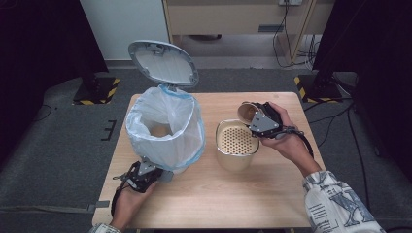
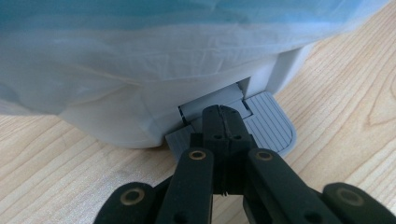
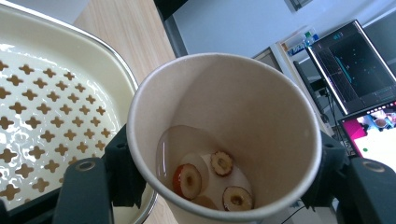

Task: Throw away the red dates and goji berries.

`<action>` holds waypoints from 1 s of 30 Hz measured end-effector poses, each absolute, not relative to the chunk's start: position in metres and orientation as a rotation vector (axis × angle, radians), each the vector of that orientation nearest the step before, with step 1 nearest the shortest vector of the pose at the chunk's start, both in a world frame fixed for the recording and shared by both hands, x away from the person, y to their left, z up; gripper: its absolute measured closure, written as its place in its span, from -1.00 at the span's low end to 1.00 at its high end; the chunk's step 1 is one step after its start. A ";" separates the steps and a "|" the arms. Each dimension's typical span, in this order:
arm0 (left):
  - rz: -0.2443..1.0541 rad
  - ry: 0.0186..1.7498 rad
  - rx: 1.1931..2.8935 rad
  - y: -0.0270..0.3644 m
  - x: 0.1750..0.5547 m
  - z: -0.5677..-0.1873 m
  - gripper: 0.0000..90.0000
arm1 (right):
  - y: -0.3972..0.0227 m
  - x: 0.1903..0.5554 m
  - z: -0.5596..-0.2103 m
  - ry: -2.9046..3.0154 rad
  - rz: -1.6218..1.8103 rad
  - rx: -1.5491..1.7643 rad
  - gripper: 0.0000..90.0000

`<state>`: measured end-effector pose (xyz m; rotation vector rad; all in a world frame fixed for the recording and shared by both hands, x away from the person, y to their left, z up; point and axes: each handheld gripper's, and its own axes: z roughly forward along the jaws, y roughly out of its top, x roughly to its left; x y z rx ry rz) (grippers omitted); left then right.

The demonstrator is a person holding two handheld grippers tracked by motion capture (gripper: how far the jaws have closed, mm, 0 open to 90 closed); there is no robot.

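While the left gripper (image 2: 223,122), fingers clenched, presses the pedal (image 2: 268,123), right gripper (image 3: 224,186) grips a tilted paper cup (image 3: 224,135).

No brand, label, number or sign can be read on the paper cup (image 3: 224,135), the perforated strainer container (image 1: 236,141) beside it, or the bin (image 1: 165,128) with its liner. The person's sleeve (image 1: 335,201), near the table's (image 1: 218,194) front right corner, carries a print of large letter-like shapes and blocks of fine lines, too blurred to make out. Behind the cup, two monitor screens (image 3: 355,65) show graphics whose writing is too small to read.
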<state>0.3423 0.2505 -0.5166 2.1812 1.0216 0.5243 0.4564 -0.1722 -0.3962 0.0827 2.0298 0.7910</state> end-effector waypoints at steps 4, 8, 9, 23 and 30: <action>0.524 1.022 2.182 0.251 0.342 -0.517 1.00 | -0.171 0.455 -0.397 2.027 0.775 0.061 -0.30; 0.525 1.022 2.182 0.250 0.342 -0.517 1.00 | -0.170 0.454 -0.397 2.024 0.762 0.047 -0.30; 0.525 1.022 2.182 0.250 0.342 -0.517 1.00 | -0.170 0.454 -0.397 2.024 0.762 0.047 -0.30; 0.524 1.023 2.180 0.251 0.342 -0.517 1.00 | -0.164 0.453 -0.397 2.023 0.659 -0.068 -0.31; 0.524 1.022 2.180 0.251 0.342 -0.517 1.00 | -0.164 0.456 -0.392 2.020 0.649 -0.093 -0.31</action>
